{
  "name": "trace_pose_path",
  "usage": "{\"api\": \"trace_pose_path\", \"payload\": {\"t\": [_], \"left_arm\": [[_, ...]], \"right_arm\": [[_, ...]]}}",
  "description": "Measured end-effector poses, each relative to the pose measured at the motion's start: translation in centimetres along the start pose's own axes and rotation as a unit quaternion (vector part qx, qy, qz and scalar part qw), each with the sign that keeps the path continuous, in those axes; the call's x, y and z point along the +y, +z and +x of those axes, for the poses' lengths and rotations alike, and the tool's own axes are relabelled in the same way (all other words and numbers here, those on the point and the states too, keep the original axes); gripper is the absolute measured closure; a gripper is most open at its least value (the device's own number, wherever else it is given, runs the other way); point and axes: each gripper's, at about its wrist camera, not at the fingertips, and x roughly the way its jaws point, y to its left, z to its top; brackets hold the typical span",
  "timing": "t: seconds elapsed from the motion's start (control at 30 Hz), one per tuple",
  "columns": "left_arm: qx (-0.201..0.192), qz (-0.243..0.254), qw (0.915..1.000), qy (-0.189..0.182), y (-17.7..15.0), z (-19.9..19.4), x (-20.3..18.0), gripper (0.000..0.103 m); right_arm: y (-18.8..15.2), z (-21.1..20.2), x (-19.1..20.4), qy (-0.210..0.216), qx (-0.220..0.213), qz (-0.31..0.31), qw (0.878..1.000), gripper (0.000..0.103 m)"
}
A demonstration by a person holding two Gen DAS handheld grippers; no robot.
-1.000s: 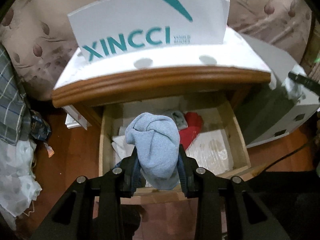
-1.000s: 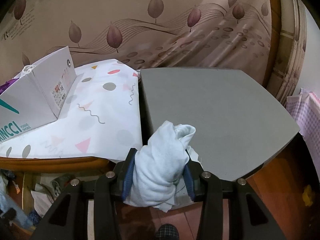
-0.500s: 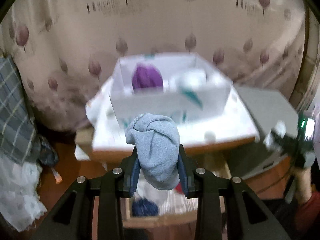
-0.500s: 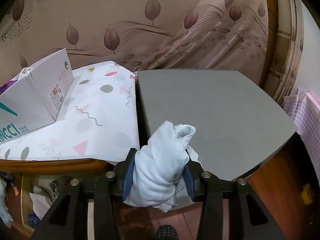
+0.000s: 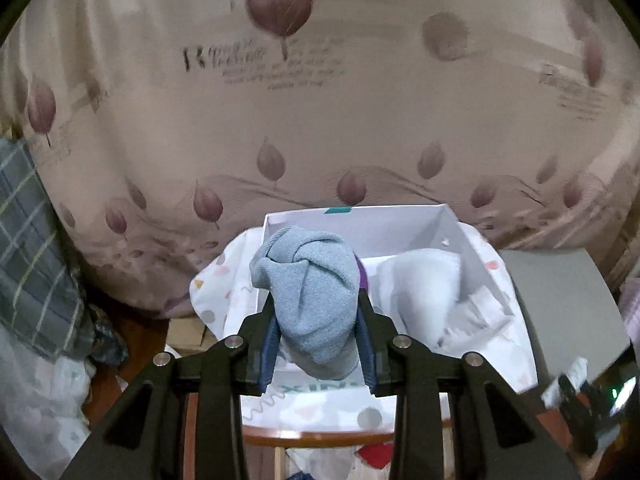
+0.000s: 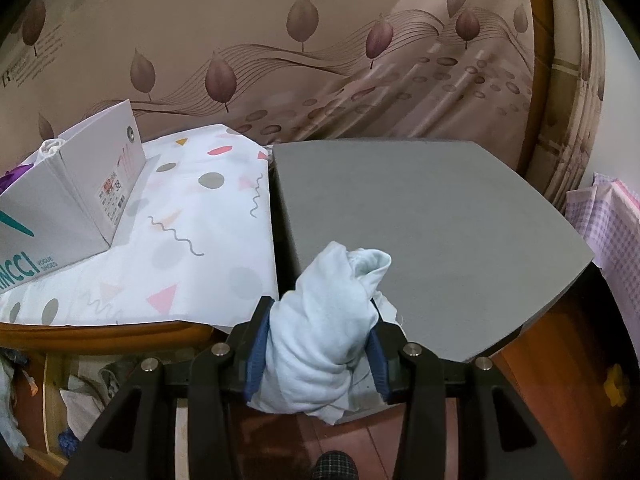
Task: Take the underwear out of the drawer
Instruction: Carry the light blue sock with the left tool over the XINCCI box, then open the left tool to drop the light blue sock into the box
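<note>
My left gripper [image 5: 318, 344] is shut on a rolled grey-blue underwear [image 5: 312, 292] and holds it above the near edge of the open white shoe box [image 5: 472, 248]. The box holds a white bundle [image 5: 424, 292] and a purple piece, mostly hidden behind the roll. My right gripper [image 6: 318, 354] is shut on a pale blue underwear [image 6: 324, 328], held at the front edge of the grey block [image 6: 420, 216]. The open drawer [image 6: 52, 392] shows at lower left in the right wrist view, with clothes in it.
The shoe box [image 6: 60, 204] stands on a patterned white cloth [image 6: 192, 240] over the wooden nightstand [image 6: 104, 338]. A leaf-print curtain [image 5: 320, 100] hangs behind. A plaid cloth [image 5: 28, 264] lies at left. A checked pink cloth [image 6: 612, 232] is at far right.
My left gripper has risen from the drawer with the grey-blue roll and now hangs over the shoe box. My right gripper has barely moved, still holding the pale blue piece.
</note>
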Motion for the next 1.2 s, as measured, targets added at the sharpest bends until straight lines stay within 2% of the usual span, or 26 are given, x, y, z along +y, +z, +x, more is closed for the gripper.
{"api": "trace_pose_path", "payload": {"t": [0.2, 0.3, 0.53, 0.8, 0.97, 1.1, 1.2], "left_arm": [[0.052, 0.003, 0.9986, 0.01, 0.1, 5.8, 0.4, 0.072], [0.06, 0.0, 0.9981, 0.008, 0.0, 7.3, 0.4, 0.072], [0.06, 0.005, 0.9979, 0.023, 0.7, 9.7, 0.1, 0.071], [0.066, -0.019, 0.9973, 0.027, 1.4, 11.1, 0.9, 0.061], [0.075, -0.016, 0.9967, 0.026, 0.8, 10.8, 1.2, 0.038], [0.073, 0.0, 0.9962, 0.048, 0.1, 10.3, 1.1, 0.03], [0.078, 0.004, 0.9957, 0.05, -0.5, 9.9, 1.3, 0.026]], "right_arm": [[0.2, 0.1, 0.1, 0.0, 0.0, 0.004, 1.0, 0.06], [0.3, 0.2, 0.2, 0.002, 0.001, 0.005, 1.0, 0.06], [0.4, 0.5, 0.4, 0.001, 0.006, 0.005, 1.0, 0.06], [0.4, 0.7, 0.9, -0.001, 0.008, -0.002, 1.0, 0.06], [0.4, 0.8, 0.9, 0.0, 0.009, -0.001, 1.0, 0.06], [0.3, 0.8, 1.1, 0.002, 0.009, -0.002, 1.0, 0.06], [0.3, 0.9, 1.2, 0.001, 0.011, -0.004, 1.0, 0.06]]}}
